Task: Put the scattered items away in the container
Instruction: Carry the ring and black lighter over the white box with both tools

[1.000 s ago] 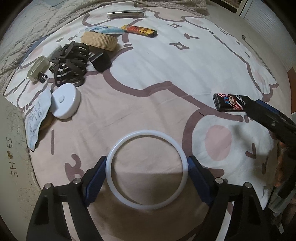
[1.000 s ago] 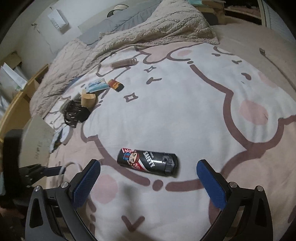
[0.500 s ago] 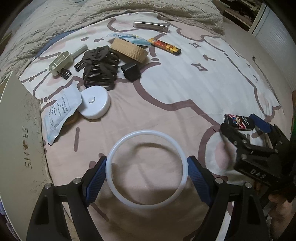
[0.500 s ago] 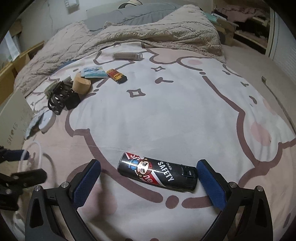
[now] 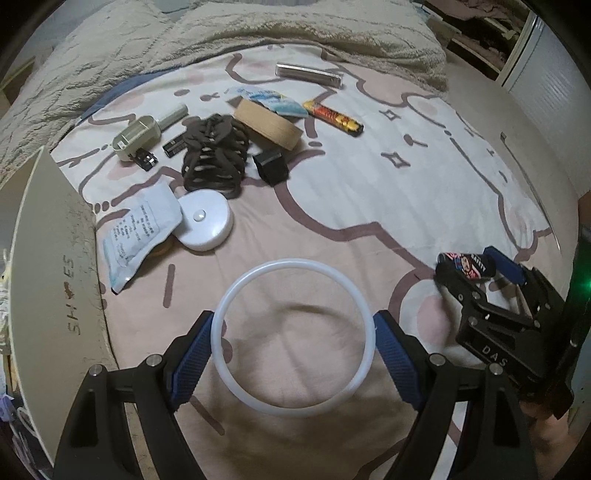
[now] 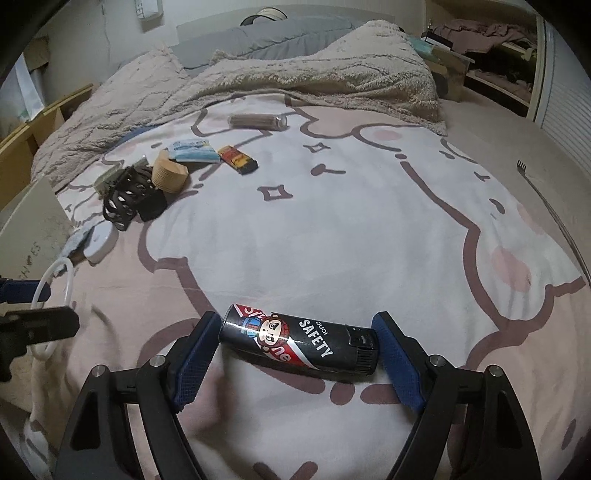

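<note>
Holding a white plastic ring (image 5: 293, 338) across its width, the left gripper (image 5: 293, 354) hovers above the patterned bedspread (image 5: 369, 177). A beige box marked SHOES (image 5: 51, 280), likely the container, stands at its left; a hair claw (image 5: 214, 155), tape roll (image 5: 267, 123) and white puck (image 5: 203, 221) lie unsorted, so most of the tidying remains.

From the right wrist, the right gripper (image 6: 295, 350) brackets a black lighter (image 6: 299, 345) end to end, pads touching or nearly; grip uncertain. Beyond are a rumpled blanket (image 6: 295, 74) and grey pillows (image 6: 266, 33).

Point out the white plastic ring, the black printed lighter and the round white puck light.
white plastic ring (image 5: 295, 264), left wrist view, top arc.
black printed lighter (image 6: 295, 341), right wrist view, body middle.
round white puck light (image 5: 204, 219), left wrist view, top face.
</note>
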Available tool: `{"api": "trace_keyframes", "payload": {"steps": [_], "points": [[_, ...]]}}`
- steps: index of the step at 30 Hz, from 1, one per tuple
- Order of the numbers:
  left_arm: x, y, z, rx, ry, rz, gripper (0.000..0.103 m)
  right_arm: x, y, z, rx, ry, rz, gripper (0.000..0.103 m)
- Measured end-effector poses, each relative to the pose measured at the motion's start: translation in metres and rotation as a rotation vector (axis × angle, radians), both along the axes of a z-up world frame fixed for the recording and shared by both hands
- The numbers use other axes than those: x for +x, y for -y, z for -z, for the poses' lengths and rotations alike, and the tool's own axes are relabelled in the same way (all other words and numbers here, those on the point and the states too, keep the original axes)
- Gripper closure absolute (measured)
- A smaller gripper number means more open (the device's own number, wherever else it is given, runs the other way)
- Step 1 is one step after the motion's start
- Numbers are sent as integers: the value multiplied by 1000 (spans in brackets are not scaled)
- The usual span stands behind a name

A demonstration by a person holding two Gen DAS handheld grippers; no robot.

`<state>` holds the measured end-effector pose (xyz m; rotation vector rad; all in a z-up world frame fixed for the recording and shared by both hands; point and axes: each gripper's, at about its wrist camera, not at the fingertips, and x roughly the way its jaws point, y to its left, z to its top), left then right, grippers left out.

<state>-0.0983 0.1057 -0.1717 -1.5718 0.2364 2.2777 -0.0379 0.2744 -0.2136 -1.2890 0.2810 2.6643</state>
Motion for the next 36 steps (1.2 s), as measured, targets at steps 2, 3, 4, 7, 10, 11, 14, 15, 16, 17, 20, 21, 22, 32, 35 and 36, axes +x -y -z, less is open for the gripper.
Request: {"api": "trace_keyframes", "payload": {"steps": [2, 3, 4, 7, 10, 11, 14, 15, 16, 17, 20, 21, 22, 32, 35, 36], "points": [[0, 1, -7, 8, -18, -4, 18, 1, 0, -7, -25, -20, -7, 20], [1, 2, -11, 13, -29, -6, 18, 1, 0, -11, -36, -31, -12, 20], [1, 3, -15, 19, -39, -9, 18, 1, 1, -15, -43, -42, -16, 20], [0, 9, -27, 47, -64, -28, 18, 1, 5, -31, -47, -81, -31, 20], [0, 17, -41, 70, -97, -49, 18, 1, 10, -45, -48, -115, -45, 20], [0, 19, -45, 76, -106, -58, 18, 0, 11, -49, -47, -124, -50, 20], [1, 28, -57, 96, -134, -84, 18, 0, 17, -59, -39, -150, -66, 20], [2, 32, -62, 100, -147, -92, 18, -1, 18, -62, -36, -156, -71, 20], [2, 35, -66, 102, -162, -99, 18, 0, 20, -65, -35, -163, -76, 20], [3, 39, -71, 106, -177, -108, 18, 0, 22, -69, -33, -170, -80, 20], [6, 51, -83, 114, -217, -136, 18, 0, 28, -78, -30, -194, -99, 20], [7, 55, -87, 115, -229, -146, 18, 0, 31, -81, -29, -200, -105, 20], [9, 60, -91, 118, -241, -156, 18, -1, 33, -83, -30, -206, -112, 20], [20, 106, -115, 131, -329, -266, 18, -5, 69, -102, -60, -248, -210, 20], [24, 122, -120, 136, -350, -300, 18, -6, 82, -106, -61, -258, -243, 20], [26, 128, -122, 135, -357, -312, 18, -7, 86, -107, -64, -261, -253, 20]]}}
